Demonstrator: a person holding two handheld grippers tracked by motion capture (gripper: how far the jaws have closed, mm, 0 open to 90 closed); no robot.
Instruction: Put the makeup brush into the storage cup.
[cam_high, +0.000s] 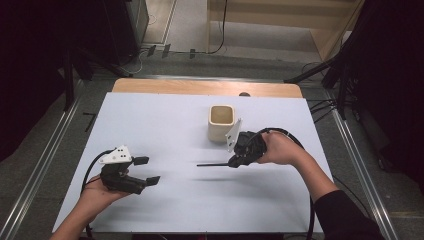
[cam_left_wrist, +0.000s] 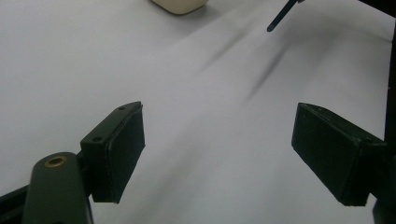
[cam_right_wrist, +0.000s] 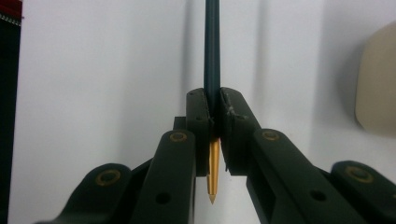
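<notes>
High view: the right gripper (cam_high: 235, 161) is held above the white surface (cam_high: 165, 125), pinching a slim dark pen with a gold-coloured tip (cam_high: 212, 164). The pen juts level toward the left of the picture, clear of the surface, with its shadow below. A cream square ceramic cup (cam_high: 221, 122) stands just behind the right gripper, open side up. The left gripper (cam_high: 148, 170) rests low at the near left, spread, nothing between its jaws, well apart from the pen.

Left gripper view: both black jaws stand wide apart over bare surface. The pen's far end (cam_left_wrist: 280, 16) shows at the top, the cup's base (cam_left_wrist: 180, 5) beside it.

Right gripper view: the jaws are pressed together on the pen's barrel (cam_right_wrist: 211, 56) close to the gold tip (cam_right_wrist: 213, 172), which points back behind the pads; most of the barrel runs out ahead. The cup's edge (cam_right_wrist: 376, 84) lies to the right.

Judgement: the pen looks light, stiff and smooth, so it may pivot or slip in so short a grip; a hold nearer mid-barrel would be steadier.
</notes>
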